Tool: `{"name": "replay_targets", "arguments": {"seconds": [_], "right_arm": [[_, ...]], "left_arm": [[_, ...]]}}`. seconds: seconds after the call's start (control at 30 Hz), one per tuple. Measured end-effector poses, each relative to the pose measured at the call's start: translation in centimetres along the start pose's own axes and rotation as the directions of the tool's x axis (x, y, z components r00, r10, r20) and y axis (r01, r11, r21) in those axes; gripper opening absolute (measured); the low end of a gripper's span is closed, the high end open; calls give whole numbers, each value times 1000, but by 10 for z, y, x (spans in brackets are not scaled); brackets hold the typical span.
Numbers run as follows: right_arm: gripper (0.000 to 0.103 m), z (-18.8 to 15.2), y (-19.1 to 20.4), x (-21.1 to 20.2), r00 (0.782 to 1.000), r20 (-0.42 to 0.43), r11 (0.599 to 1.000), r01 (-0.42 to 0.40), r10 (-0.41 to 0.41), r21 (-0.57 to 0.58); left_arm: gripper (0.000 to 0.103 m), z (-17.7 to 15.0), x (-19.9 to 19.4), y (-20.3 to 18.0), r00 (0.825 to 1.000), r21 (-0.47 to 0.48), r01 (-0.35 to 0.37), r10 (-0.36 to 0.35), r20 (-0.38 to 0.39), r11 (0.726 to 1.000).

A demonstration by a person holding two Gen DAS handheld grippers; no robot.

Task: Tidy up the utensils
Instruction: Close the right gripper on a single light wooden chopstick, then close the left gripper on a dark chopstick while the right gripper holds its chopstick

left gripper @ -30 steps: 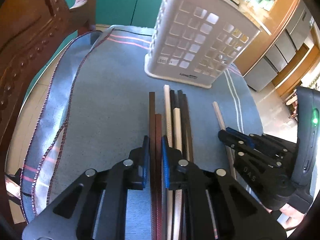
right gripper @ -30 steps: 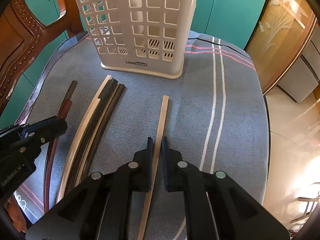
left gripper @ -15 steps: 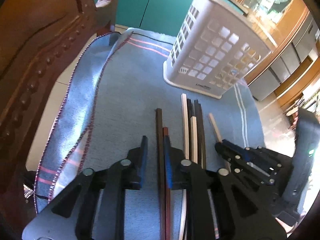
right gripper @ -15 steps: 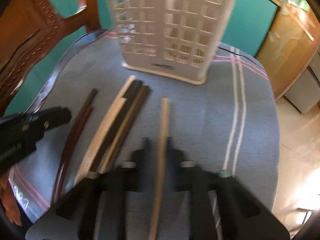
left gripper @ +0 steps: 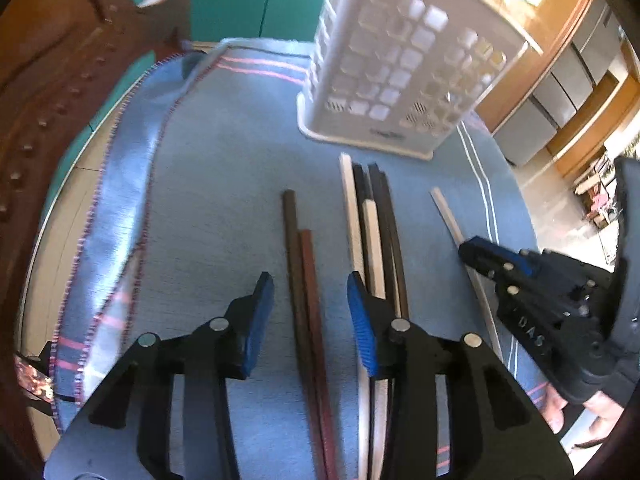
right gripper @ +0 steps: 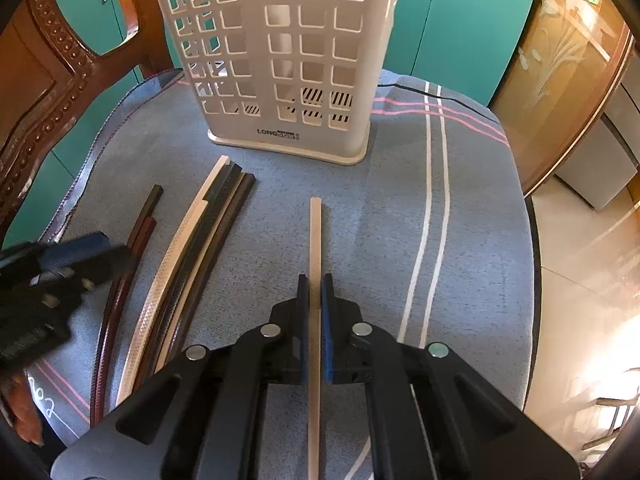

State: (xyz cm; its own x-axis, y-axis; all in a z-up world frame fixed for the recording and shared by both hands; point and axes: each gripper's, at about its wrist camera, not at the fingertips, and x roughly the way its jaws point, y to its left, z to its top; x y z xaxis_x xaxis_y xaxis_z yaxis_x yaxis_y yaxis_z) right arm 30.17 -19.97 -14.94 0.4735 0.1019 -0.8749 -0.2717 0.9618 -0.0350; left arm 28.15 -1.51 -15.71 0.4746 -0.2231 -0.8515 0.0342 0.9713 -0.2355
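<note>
1. Blue cloth [right gripper: 480, 240] with white and pink stripes covers the table, and a white slotted basket [right gripper: 280, 60] stands upright at its far side.
2. Chopsticks lie on the cloth in front of the basket: a brown pair [left gripper: 304, 280] to the left, a mixed pale and dark bundle [left gripper: 374, 232] beside it, and a single pale stick [right gripper: 315, 240] apart to the right.
3. Left gripper [left gripper: 310, 312] hangs over the brown pair with its blue-padded fingers [left gripper: 260, 312] spread wide on either side, touching neither stick.
4. Right gripper [right gripper: 315, 316] has its fingers drawn together on the single pale stick, which runs straight between the pads and points toward the basket.
5. Carved wooden chair [right gripper: 36, 100] stands at the table's left edge, with teal cabinet doors [right gripper: 460, 24] behind the basket.
</note>
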Motion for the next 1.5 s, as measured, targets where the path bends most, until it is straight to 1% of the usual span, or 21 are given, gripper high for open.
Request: {"name": "replay_targets", "arguments": {"seconds": [0.03,0.07,0.13,0.23,0.43,0.5,0.53,0.57,0.6,0.67,0.77,0.83,0.87,0.93,1.03,1.1,1.13,1.17,1.3,1.43,1.5], "right_arm": [[8,0,-1,-1,1000,4,1000,2,-2,6],[8,1,-5,-2,1000,5,1000,3,-3,9],[8,0,-8,-4,1000,7,1000,4,-4,14],[8,-4,-10,-7,1000,9,1000,4,-4,11],[10,-6,-12,-9,1000,11,1000,8,-9,12],[14,-6,-12,-9,1000,11,1000,10,-10,18],[19,-6,-13,-9,1000,11,1000,12,-12,21],[21,-6,-13,-9,1000,12,1000,14,-15,23],[24,-6,-13,-8,1000,13,1000,15,-16,24],[24,-5,-13,-8,1000,15,1000,14,-14,25],[24,-5,-14,-6,1000,10,999,20,-20,29],[24,-4,-15,-5,1000,7,999,23,-23,35],[24,-3,-16,-5,1000,7,999,20,-20,39],[24,-3,-17,-4,1000,6,999,16,-16,42],[24,-3,-16,-3,1000,5,999,17,-17,37],[24,-3,-14,-1,1000,0,999,24,-24,29],[24,-3,-14,0,1000,-1,999,26,-26,28],[24,-3,-14,0,1000,-2,999,24,-24,29],[24,-3,-15,-1,1000,-1,999,24,-24,36],[24,-3,-12,0,1000,-3,999,30,-30,32],[24,-4,-11,1,1000,-4,999,31,-31,30]], "left_arm": [[30,0,0,-2,1000,11,-15,15,9,1000],[14,0,2,-5,999,24,-40,40,14,999],[13,0,3,-7,999,20,-37,36,19,999],[13,1,1,-2,999,-39,42,-41,27,998],[13,3,-19,6,988,-96,118,-107,115,988],[13,4,-21,7,987,-102,110,-96,128,989],[17,5,-20,8,989,-106,91,-77,129,990],[22,3,-20,10,990,-107,81,-67,125,991],[24,4,-20,10,991,-109,73,-60,119,991],[25,5,-14,9,995,-104,36,-26,95,994],[25,17,-5,4,996,-56,-40,44,75,998],[26,29,1,-3,997,-8,-42,43,62,999],[29,34,4,-8,998,20,-34,33,50,999],[30,43,10,-15,999,45,-24,23,33,999],[30,47,27,-20,996,79,-81,82,-15,994],[24,47,27,-16,995,64,-96,96,-4,993],[16,48,25,-14,995,61,-99,99,-2,993],[13,49,23,-13,996,59,-93,93,9,994],[12,50,15,-2,993,52,-116,114,37,992],[12,51,19,11,998,0,-65,65,18,998],[15,53,21,15,999,-8,-49,49,22,999]]}}
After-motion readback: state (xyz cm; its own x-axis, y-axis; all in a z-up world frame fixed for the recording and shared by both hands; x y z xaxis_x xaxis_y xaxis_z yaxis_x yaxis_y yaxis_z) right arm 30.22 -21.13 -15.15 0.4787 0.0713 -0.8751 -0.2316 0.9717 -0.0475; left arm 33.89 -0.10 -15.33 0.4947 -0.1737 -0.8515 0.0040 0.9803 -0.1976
